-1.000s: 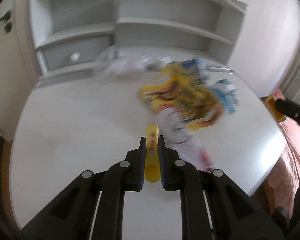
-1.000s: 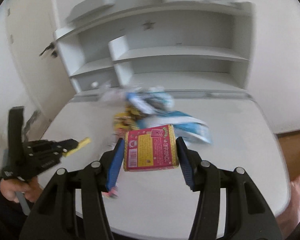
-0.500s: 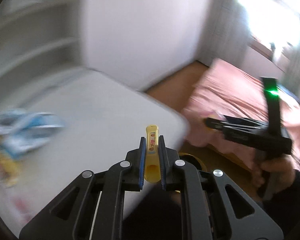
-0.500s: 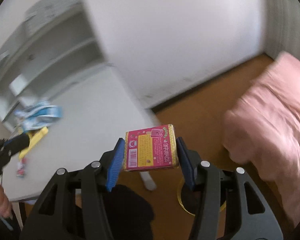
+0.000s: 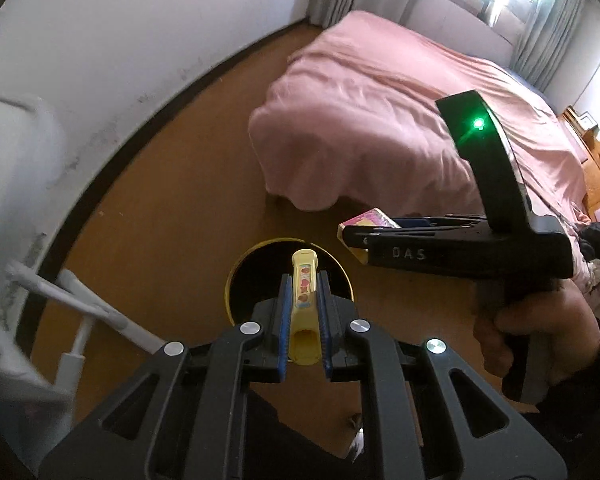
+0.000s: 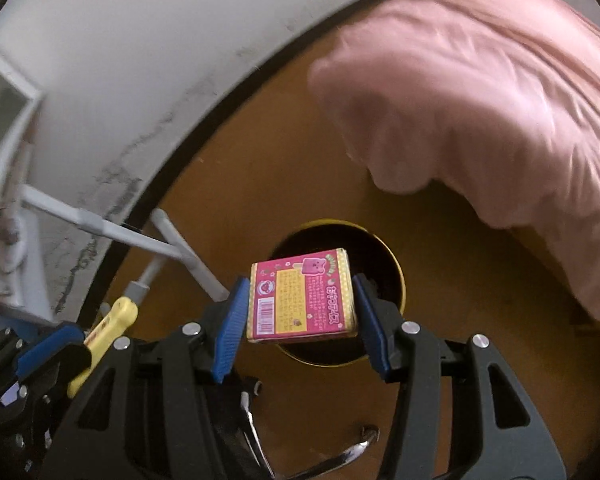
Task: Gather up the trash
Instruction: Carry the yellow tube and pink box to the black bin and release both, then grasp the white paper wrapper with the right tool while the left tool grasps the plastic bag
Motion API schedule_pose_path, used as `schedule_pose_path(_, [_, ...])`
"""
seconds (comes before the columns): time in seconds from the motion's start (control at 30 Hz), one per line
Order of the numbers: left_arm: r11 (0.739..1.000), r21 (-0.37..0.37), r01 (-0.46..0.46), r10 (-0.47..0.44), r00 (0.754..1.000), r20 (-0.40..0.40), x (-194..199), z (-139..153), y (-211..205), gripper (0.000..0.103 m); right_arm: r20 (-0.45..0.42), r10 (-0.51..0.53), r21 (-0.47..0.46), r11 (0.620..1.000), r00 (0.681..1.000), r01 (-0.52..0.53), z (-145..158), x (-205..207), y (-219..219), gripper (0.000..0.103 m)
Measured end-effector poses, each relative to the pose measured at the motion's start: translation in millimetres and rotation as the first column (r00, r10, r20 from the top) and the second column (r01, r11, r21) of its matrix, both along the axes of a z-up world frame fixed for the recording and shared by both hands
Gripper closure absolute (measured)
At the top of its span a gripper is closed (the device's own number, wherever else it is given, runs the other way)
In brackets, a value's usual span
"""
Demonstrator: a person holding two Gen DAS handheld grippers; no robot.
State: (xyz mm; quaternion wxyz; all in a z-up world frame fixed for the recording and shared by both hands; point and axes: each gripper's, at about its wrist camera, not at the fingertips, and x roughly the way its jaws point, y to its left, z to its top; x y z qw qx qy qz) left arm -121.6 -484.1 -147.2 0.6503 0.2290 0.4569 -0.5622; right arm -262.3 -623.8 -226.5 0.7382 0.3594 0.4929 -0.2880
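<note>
My left gripper (image 5: pixel 304 286) is shut on a narrow yellow wrapper box (image 5: pixel 305 300) and holds it above a round, yellow-rimmed trash bin (image 5: pixel 244 276) on the brown floor. My right gripper (image 6: pixel 300 300) is shut on a pink and yellow snack box (image 6: pixel 302 300), held over the same bin (image 6: pixel 392 264). In the left wrist view the right gripper (image 5: pixel 348 238) comes in from the right with the pink box (image 5: pixel 370 218) beside the bin. In the right wrist view the left gripper (image 6: pixel 96 334) sits at the lower left with the yellow box (image 6: pixel 110 326).
A bed with a pink cover (image 5: pixel 380 120) stands right of the bin, also in the right wrist view (image 6: pixel 500 100). A white wall with a dark skirting board (image 5: pixel 120 40) curves at the left. White table legs (image 5: pixel 88 304) stand left of the bin.
Both grippers swung from the littered white table to the floor, each still holding its box. They now hang over the trash bin beside the bed.
</note>
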Motion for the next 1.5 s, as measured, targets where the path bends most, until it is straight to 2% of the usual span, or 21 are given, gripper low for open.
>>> schedule_pose_path(0.17, [0.998,0.063,-0.006,0.008,0.999,-0.032,5.0,-38.7,-27.9,0.092,-0.007,-0.024,0.067,0.997,1.000,0.024,-18.7,-4.3,-9.0,0.051])
schedule_pose_path(0.37, [0.997,0.071,0.015,-0.012,0.999,-0.030,-0.7,-50.6,-32.7,0.091,0.001,-0.066,0.069,0.995,0.998,0.066,-16.0,-11.0,-17.2,0.050])
schedule_pose_path(0.4, [0.997,0.076,0.014,-0.012,1.000,-0.020,-3.5,-49.4,-31.7,0.084,0.004,-0.071,0.068,0.995,0.997,0.071,-15.8,-11.8,-17.8,0.042])
schedule_pose_path(0.43, [0.997,0.081,0.016,-0.016,1.000,-0.012,-5.3,-48.1,-33.1,0.070,0.011,-0.077,0.062,0.995,0.997,0.076,-13.8,-13.4,-17.3,0.039])
schedule_pose_path(0.47, [0.997,0.080,0.018,-0.018,1.000,0.004,-6.9,-45.7,-34.1,0.061,0.013,-0.080,0.056,0.995,0.997,0.080,-12.1,-13.7,-17.8,0.035])
schedule_pose_path(0.5, [0.998,0.064,0.014,-0.015,1.000,0.018,-8.1,-41.4,-33.0,0.046,0.015,-0.082,0.052,0.995,0.997,0.081,-10.9,-14.1,-18.0,0.034])
schedule_pose_path(0.53, [0.999,0.047,0.013,-0.014,1.000,0.027,-9.4,-36.4,-30.1,0.043,0.021,-0.083,0.051,0.995,0.996,0.082,-10.0,-13.4,-19.4,0.034])
schedule_pose_path(0.63, [0.999,0.046,0.014,-0.015,0.999,0.031,-11.9,-30.7,-28.7,0.042,0.023,-0.085,0.038,0.996,0.996,0.084,-6.9,-14.3,-19.8,0.034])
schedule_pose_path(0.7, [0.999,0.035,0.013,-0.014,1.000,0.022,-12.0,-21.0,-22.9,0.041,0.019,-0.084,0.022,0.996,0.996,0.084,-4.0,-14.1,-18.4,0.034])
schedule_pose_path(0.9, [0.999,-0.044,-0.002,0.005,0.998,0.059,-12.2,33.3,13.8,0.021,-0.014,-0.067,-0.090,0.994,0.998,0.065,19.0,-11.3,-8.9,0.030])
schedule_pose_path(1.0, [0.996,-0.084,-0.040,0.048,0.994,0.098,-5.7,71.0,43.6,0.015,0.001,-0.044,-0.142,0.989,0.999,0.044,45.4,-6.3,5.7,0.030])
schedule_pose_path(1.13, [0.980,-0.149,-0.130,0.152,0.978,0.146,18.8,119.6,102.9,0.011,0.095,0.059,-0.221,0.975,0.994,-0.037,105.6,16.4,47.0,0.025])
schedule_pose_path(1.23, [0.951,-0.189,-0.245,0.279,0.944,0.178,48.3,143.9,164.1,0.010,0.143,0.205,-0.289,0.945,0.968,-0.157,146.1,49.5,96.7,0.023])
schedule_pose_path(1.3, [0.914,-0.188,-0.361,0.394,0.900,0.188,74.2,151.3,212.0,0.010,0.173,0.296,-0.310,0.922,0.939,-0.234,165.3,75.0,129.1,0.022])
schedule_pose_path(1.4, [0.827,-0.172,-0.535,0.561,0.806,0.188,110.9,155.5,287.4,0.010,0.230,0.452,-0.315,0.872,0.862,-0.374,189.9,122.8,189.3,0.022])
schedule_pose_path(1.43, [0.794,-0.171,-0.583,0.607,0.772,0.187,121.1,156.5,311.8,0.010,0.239,0.511,-0.318,0.845,0.826,-0.431,195.9,141.4,213.6,0.022])
schedule_pose_path(1.5, [0.698,-0.173,-0.695,0.716,0.671,0.193,142.7,159.4,370.6,0.010,0.253,0.605,-0.311,0.790,0.755,-0.529,203.2,173.5,257.9,0.022])
